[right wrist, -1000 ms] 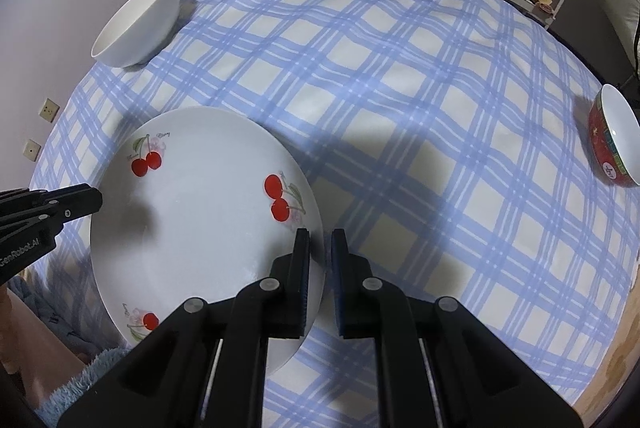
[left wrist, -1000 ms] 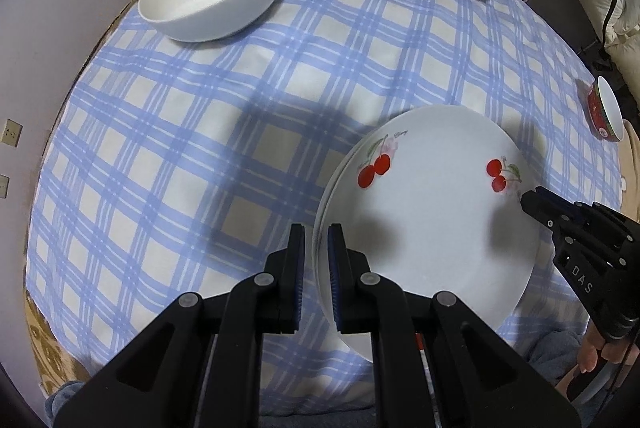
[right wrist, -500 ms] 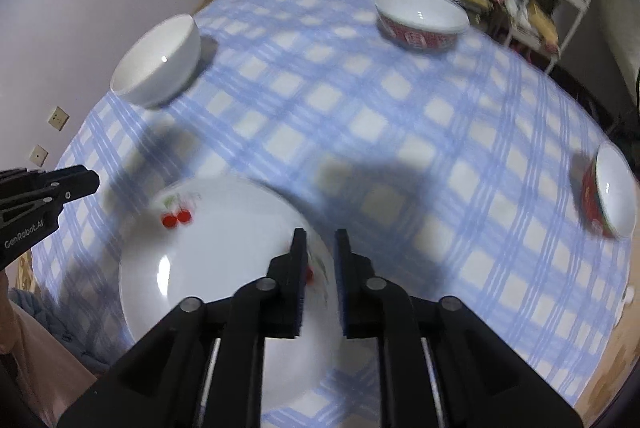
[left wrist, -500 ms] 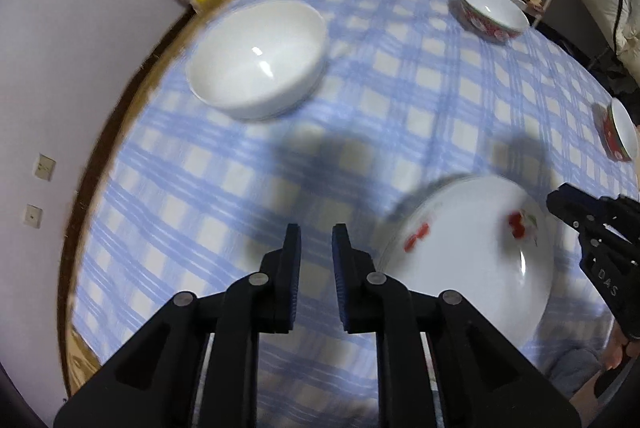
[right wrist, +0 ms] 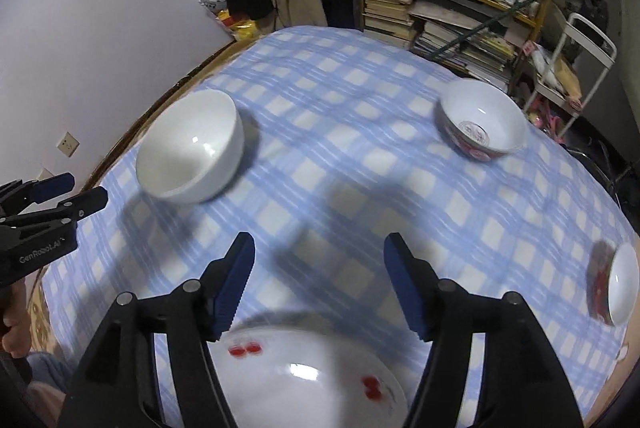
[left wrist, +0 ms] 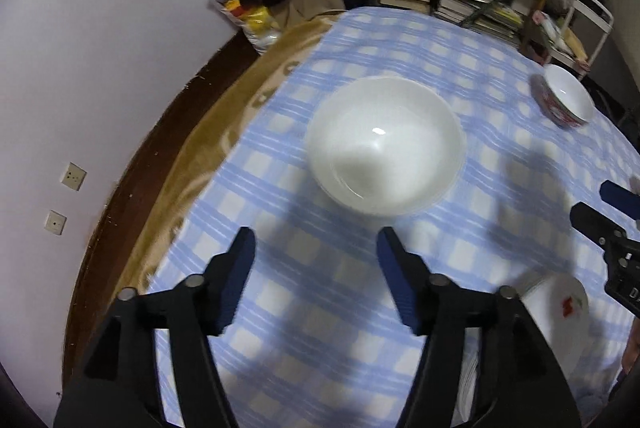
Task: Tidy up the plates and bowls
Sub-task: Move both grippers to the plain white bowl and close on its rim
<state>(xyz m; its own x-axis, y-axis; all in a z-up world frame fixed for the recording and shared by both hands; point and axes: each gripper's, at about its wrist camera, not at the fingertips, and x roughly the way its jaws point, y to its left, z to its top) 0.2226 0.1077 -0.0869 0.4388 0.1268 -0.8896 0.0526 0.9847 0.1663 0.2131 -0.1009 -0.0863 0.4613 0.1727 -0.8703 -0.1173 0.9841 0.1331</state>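
A white plate with red cherries lies at the near edge of the table, under my right gripper; it also shows in the left wrist view. A plain white bowl stands ahead of my left gripper, which is open and empty above the cloth. The bowl also shows in the right wrist view. My right gripper is open and empty above the plate's far rim. A red-patterned bowl stands far right, and another at the right edge.
The round table wears a blue checked cloth. A bookshelf with stacked books and a white cart stand behind the table. A wall with sockets is at the left.
Both grippers have opened from shut. Both have lifted and tilted up away from the cherry plate, the left one swinging toward the white bowl.
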